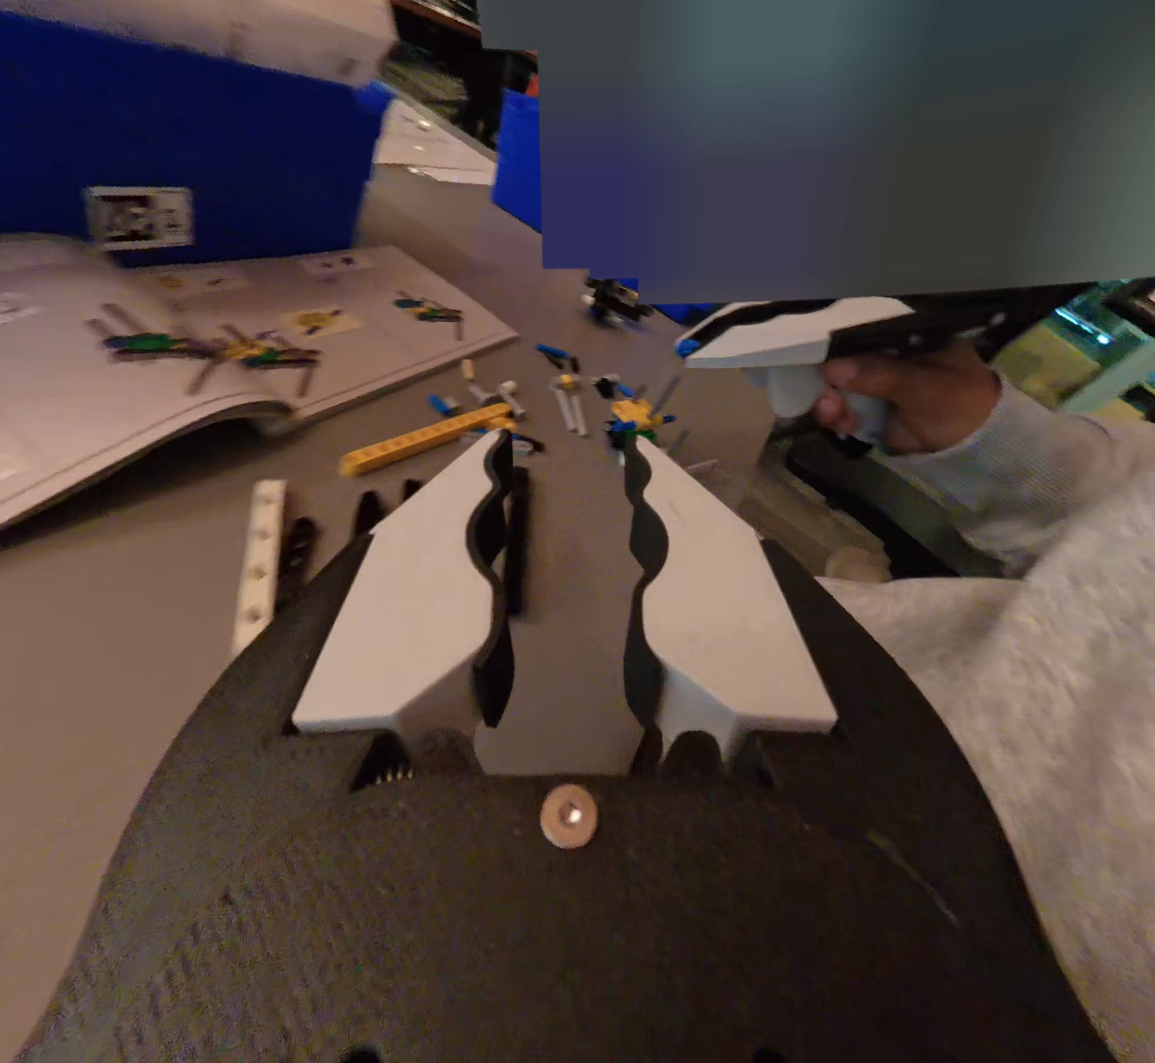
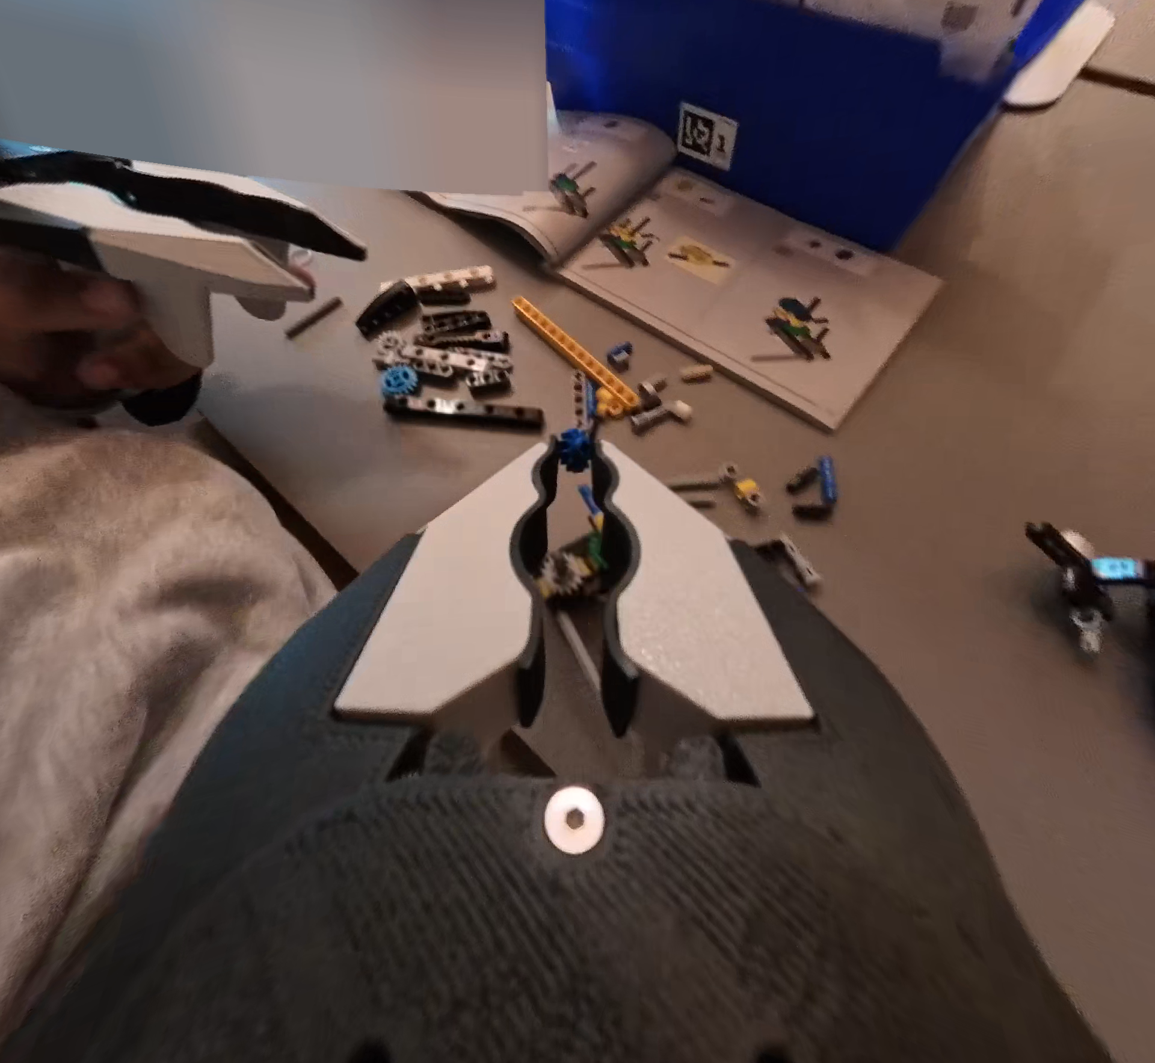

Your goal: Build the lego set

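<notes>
A small blue gear [image 2: 570, 449] is clamped at the right gripper [image 2: 572, 453] jaw tips; the left gripper [image 1: 565, 439] jaws are held apart, empty. The parts behind are blurred.

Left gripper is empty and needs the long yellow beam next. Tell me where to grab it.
Grip the yellow beam mid-length, from above, fingers across its narrow width. It lies flat on the table; its far end looks clear, while the near end is crowded by small pieces. The left gripper is open.
</notes>
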Motion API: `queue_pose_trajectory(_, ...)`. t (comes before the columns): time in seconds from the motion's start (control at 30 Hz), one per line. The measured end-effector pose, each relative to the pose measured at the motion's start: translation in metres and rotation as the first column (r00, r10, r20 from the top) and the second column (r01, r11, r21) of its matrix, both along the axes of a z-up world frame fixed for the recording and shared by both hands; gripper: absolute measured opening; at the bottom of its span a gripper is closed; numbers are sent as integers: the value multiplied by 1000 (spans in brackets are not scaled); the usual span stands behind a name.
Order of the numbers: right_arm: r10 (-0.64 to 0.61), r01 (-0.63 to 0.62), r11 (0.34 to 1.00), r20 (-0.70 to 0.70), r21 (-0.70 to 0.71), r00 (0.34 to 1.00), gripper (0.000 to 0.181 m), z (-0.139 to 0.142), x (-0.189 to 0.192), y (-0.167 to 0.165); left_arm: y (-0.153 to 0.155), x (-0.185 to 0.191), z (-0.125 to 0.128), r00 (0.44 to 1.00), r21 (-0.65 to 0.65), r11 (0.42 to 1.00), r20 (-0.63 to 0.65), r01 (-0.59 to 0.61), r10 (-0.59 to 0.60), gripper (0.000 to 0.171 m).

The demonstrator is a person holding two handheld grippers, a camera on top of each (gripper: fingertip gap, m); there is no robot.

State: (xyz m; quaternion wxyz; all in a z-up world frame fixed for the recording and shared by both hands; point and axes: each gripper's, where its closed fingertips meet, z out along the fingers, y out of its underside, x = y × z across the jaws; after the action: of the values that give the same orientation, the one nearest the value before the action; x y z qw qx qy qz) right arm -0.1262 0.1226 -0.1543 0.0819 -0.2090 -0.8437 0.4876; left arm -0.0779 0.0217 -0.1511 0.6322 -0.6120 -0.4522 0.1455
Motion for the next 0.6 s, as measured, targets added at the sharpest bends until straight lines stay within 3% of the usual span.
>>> queue_pose_trajectory(0.17, 89, -90, 995, 21, 38, 996, 8, -9, -5, 20, 51, -9, 4, 993, -7, 993, 6, 120, -120, 45)
queue_pose_trajectory(0.37, 203, -202, 976, -6, 84, 979, 8, -11, -4, 25, 95, -25, -2, 966, -17, 968, 74, 250, -249, 39)
queue_pose_trajectory(0.47, 278, -269, 958, -91, 100, 956, 9, -7, 1, 25, 109, -29, -8, 955, -52, 956, 91, 288, -283, 35)
queue_pose_trajectory(0.53, 320, -307, 946, -163, 101, 933, 9, -3, 4, 22, 116, -29, -5, 942, 1, 948, 111, 320, -318, 26)
queue_pose_trajectory(0.6, 359, -351, 933, -236, 75, 903, 9, 4, 11, 17, 122, -30, 3, 918, 146, 927, 150, 346, -366, 19)
